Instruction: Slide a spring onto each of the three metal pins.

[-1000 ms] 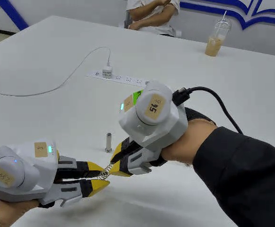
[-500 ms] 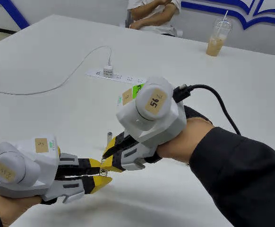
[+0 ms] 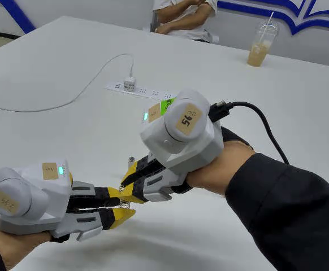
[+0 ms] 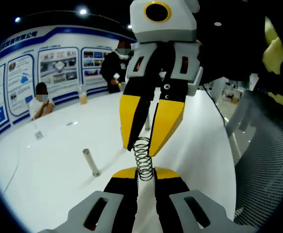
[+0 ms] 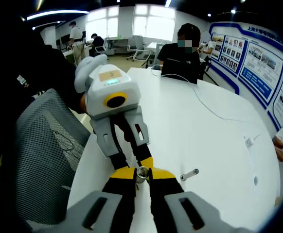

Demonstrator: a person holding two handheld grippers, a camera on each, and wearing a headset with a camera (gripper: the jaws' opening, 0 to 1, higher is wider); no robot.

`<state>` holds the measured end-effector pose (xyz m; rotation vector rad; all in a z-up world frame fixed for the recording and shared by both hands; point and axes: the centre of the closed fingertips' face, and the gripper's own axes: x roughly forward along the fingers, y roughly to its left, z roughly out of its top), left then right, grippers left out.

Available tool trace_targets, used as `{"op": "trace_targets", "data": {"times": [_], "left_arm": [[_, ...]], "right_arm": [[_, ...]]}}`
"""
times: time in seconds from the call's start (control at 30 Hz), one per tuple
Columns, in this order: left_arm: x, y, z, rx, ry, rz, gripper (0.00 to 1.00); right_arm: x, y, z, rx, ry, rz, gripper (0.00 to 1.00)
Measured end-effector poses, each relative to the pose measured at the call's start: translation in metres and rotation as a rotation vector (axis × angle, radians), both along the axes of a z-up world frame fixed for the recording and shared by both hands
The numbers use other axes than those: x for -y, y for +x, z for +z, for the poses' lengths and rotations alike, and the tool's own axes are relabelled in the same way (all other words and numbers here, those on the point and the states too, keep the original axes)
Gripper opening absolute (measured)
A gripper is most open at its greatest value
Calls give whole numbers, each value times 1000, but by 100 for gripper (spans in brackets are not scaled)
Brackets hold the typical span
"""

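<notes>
While my left gripper (image 4: 144,174) is clenching one end of the small silver coil spring (image 4: 142,155), my right gripper (image 5: 141,172) is gripping the other end, near the short grey metal pin (image 4: 89,161)

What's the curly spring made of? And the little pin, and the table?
The spring looks like thin bare steel wire: silvery coils that catch the light. The pin seems to be solid metal too, grey with a duller, brushed shine. The table has a smooth white top, probably laminate or painted board; its soft glare leaves that open.
</notes>
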<state>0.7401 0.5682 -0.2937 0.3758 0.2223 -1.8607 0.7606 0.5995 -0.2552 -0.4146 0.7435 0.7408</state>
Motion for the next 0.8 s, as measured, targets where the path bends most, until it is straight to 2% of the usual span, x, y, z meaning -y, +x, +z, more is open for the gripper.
{"op": "trace_targets", "data": {"times": [0.37,0.8], "left_arm": [[-2,11,0,-47,-2,53,27],[-5,22,0,-73,4,109,42]], "right_arm": [[8,1,-1,-7,-12,-13,11],[17,7,6,11,-12,-38,11]]}}
